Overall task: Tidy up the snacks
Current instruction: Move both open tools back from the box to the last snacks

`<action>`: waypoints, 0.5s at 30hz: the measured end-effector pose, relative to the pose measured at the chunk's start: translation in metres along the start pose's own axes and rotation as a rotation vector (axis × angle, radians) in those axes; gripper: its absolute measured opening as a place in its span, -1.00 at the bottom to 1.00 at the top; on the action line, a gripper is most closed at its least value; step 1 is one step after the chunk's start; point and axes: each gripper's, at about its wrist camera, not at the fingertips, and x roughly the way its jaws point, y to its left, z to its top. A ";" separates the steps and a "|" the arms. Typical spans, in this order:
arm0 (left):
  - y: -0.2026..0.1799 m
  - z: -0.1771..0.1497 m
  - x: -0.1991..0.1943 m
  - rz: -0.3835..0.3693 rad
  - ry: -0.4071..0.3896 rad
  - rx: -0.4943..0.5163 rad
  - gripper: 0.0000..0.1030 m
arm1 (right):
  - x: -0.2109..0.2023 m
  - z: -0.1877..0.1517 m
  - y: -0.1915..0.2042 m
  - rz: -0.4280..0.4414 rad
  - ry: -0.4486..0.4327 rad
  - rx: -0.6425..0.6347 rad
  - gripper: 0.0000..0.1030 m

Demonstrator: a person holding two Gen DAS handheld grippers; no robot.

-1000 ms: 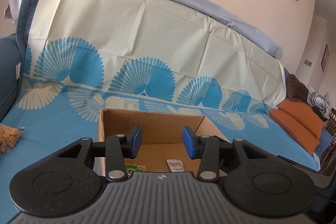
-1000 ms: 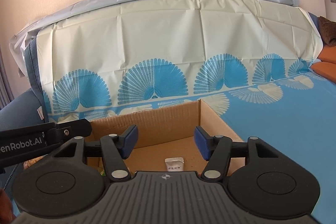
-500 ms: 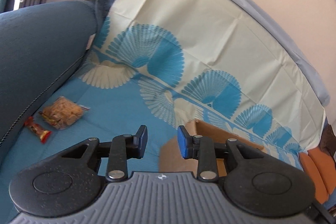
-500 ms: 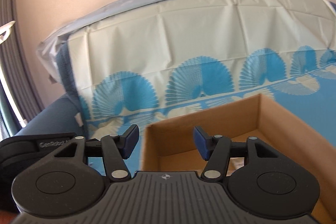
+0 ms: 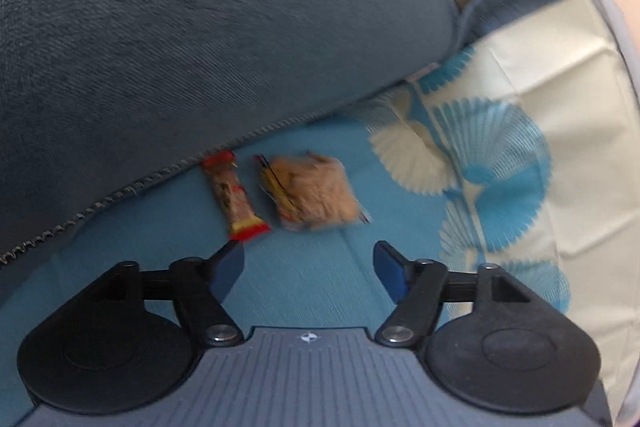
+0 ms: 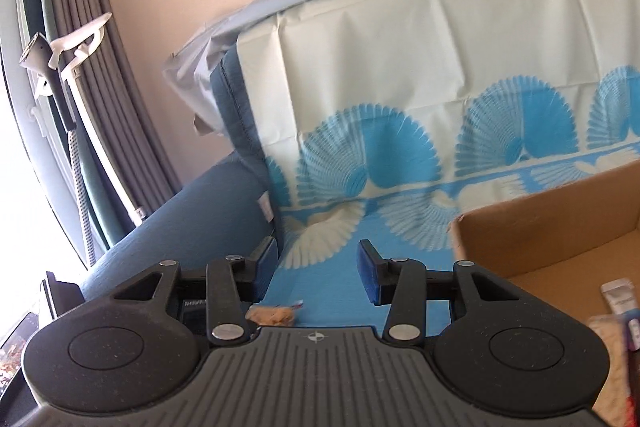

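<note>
Left claw (image 5: pixel 308 269) swung from box to snack bags (image 5: pixel 316 193) — tilted down, opening, empty.

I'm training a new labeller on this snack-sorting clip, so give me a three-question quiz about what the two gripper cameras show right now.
1. True or false: the left gripper is closed on the snack bar.
2. Which lies nearer the dark blue armrest: (a) the snack bar, (b) the clear bag of crackers?
3. Fill in: in the right wrist view, the cardboard box sits to the ____ of the right gripper.

Key
1. False: its jaws stand open with nothing between them, short of both snacks; they have just been opening.
2. (a)
3. right
</note>
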 end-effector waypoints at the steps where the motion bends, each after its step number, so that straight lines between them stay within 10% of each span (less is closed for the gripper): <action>1: 0.001 0.003 0.002 0.014 -0.018 -0.017 0.58 | 0.004 -0.001 0.000 0.006 0.018 0.008 -0.09; 15: -0.001 0.016 0.056 0.128 -0.148 -0.151 0.67 | 0.025 -0.006 -0.020 -0.011 0.130 0.168 -0.01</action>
